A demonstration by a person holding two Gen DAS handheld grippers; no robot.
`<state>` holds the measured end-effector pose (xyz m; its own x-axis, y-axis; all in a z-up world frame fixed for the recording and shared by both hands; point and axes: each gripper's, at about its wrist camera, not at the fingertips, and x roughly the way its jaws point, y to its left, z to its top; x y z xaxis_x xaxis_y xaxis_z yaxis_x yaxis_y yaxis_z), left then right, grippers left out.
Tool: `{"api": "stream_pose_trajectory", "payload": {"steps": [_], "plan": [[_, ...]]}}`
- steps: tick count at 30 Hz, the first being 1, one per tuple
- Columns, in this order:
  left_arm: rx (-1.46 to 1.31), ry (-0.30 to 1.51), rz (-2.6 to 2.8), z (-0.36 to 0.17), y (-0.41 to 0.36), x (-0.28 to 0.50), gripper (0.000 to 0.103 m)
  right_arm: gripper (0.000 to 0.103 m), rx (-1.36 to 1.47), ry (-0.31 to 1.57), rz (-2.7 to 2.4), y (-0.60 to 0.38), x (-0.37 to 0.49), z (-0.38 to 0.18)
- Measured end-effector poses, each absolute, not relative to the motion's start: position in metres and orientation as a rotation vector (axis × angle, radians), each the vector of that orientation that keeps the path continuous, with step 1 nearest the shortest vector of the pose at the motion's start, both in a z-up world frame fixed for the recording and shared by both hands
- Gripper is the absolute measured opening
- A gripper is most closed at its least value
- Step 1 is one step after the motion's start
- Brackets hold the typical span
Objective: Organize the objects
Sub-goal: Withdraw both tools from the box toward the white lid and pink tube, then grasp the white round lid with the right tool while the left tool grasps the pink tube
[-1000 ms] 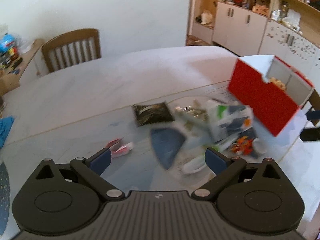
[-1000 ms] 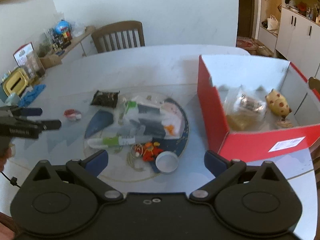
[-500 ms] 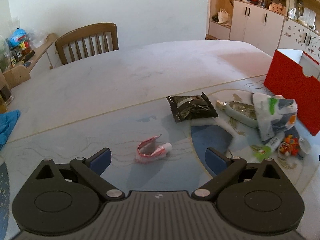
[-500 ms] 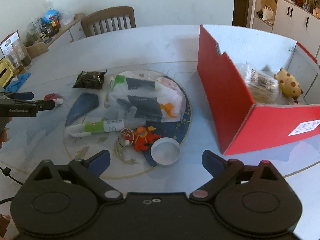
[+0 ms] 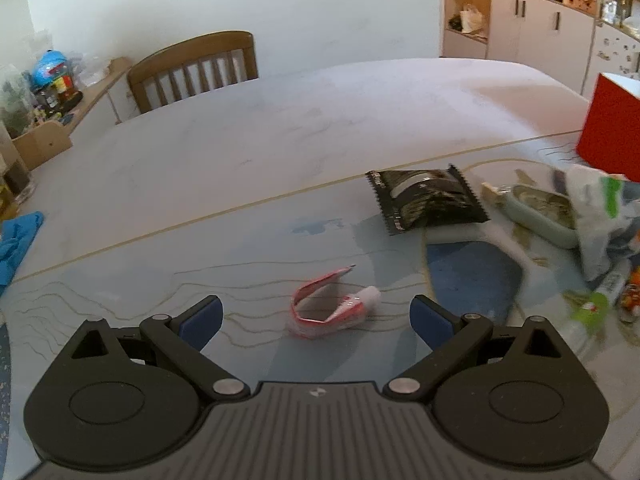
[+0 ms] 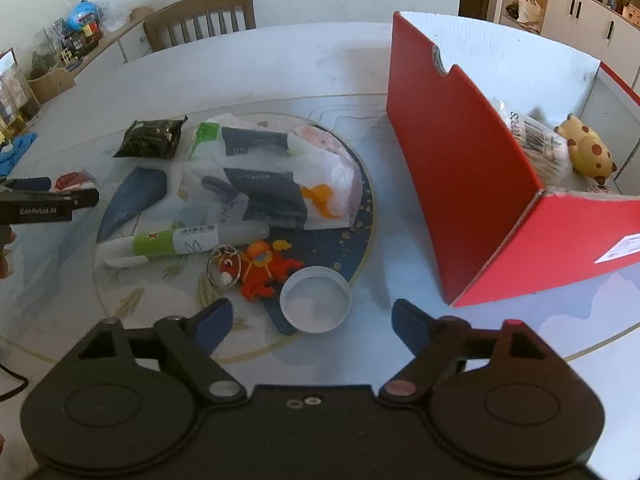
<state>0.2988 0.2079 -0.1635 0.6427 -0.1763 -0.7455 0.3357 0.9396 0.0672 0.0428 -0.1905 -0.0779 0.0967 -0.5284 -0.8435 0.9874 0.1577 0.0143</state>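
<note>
My left gripper (image 5: 316, 318) is open and empty, its jaws either side of a bent red-and-white tube (image 5: 330, 306) on the table. A black snack packet (image 5: 426, 202) lies beyond it. My right gripper (image 6: 310, 318) is open and empty, just short of a white round lid (image 6: 316, 304). Past the lid lie an orange toy keyring (image 6: 262, 270), a green-and-white tube (image 6: 180, 242) and a printed plastic bag (image 6: 272, 178). A red box (image 6: 460, 168) at the right holds a wrapped packet (image 6: 536, 140) and a yellow spotted toy (image 6: 588, 152).
The left gripper shows at the left edge of the right wrist view (image 6: 48, 206). A wooden chair (image 5: 196, 70) stands at the table's far side. A cluttered shelf (image 5: 44, 92) is at the far left, cabinets (image 5: 544, 28) at the far right. A blue cloth (image 5: 18, 240) lies at the left table edge.
My left gripper has swung left and closed in on the red-and-white tube. My right gripper has moved forward and down toward the white lid and the red box.
</note>
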Motion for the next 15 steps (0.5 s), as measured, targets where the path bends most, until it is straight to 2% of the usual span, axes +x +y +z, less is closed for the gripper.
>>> {"api": "stream_pose_trajectory", "payload": {"steps": [6,9,14,15], "plan": [[0.154,0.830,-0.250,-0.1675,0.2117,0.3048,0.100,0.076,0.709,0.834,-1.258,-0.1925,0.0461,-0.0816],[0.144,0.828,-0.244,-0.1690,0.2113,0.3057,0.100,0.075,0.703,0.841,-1.253,-0.1930,0.0477,-0.0829],[0.092,0.847,-0.247,-0.1697,0.2146,0.3073,0.093,0.068,0.702,0.831,-1.255,-0.1931,0.0472,-0.0821],[0.085,0.847,-0.249,-0.1696,0.2149,0.3067,0.089,0.066,0.700,0.831,-1.254,-0.1934,0.0474,-0.0820]]}}
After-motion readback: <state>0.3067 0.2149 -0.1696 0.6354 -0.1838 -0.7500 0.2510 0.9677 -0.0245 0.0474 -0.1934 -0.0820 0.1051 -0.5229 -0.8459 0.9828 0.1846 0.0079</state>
